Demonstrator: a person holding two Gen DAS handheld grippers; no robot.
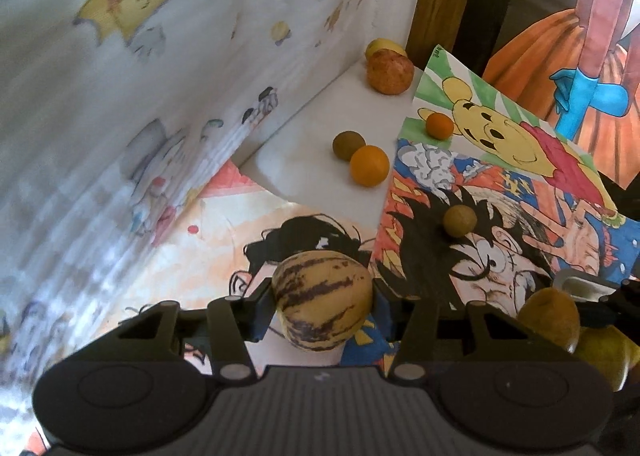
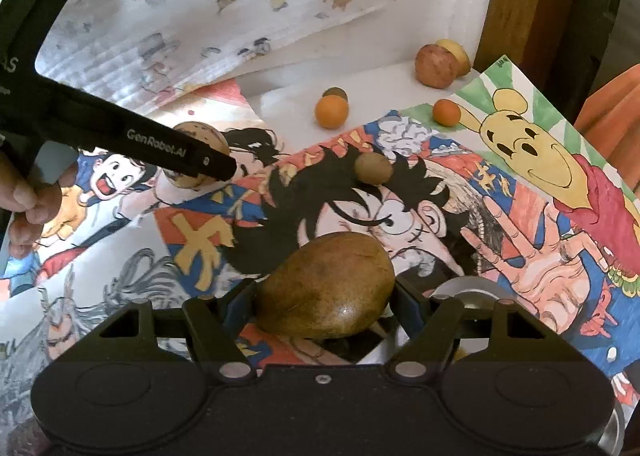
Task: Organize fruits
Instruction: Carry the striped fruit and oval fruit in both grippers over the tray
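The surface (image 2: 280, 95) is white and mostly covered with colourful cartoon drawings, and a cloth (image 1: 120, 95) with printed figures hangs behind it. On this cloth a yellow banner carries the word "Magic", seen upside down from the left wrist view.

The left tool (image 1: 322, 306) is pinching a pale yellow striped fruit (image 1: 322, 298) with dark purple stripes; the fruit sits between the two fingers, its long axis going across from one finger to the other. The right tool (image 2: 326, 298) is pinching a brown oval fruit (image 2: 326, 286), whose long axis also goes across the fingers, with the right end a little higher. On the side of the left tool, in the right wrist view, the writing "GenRobot.AI" can be read.

Ahead of the right tool a small olive-brown fruit (image 2: 373, 167) lies on the drawing. Farther ahead are an orange fruit (image 2: 332, 112) with a dark one just behind it, a smaller orange fruit (image 2: 446, 111), and far ahead a reddish-brown fruit (image 2: 436, 65) touching a yellow fruit (image 2: 454, 51).
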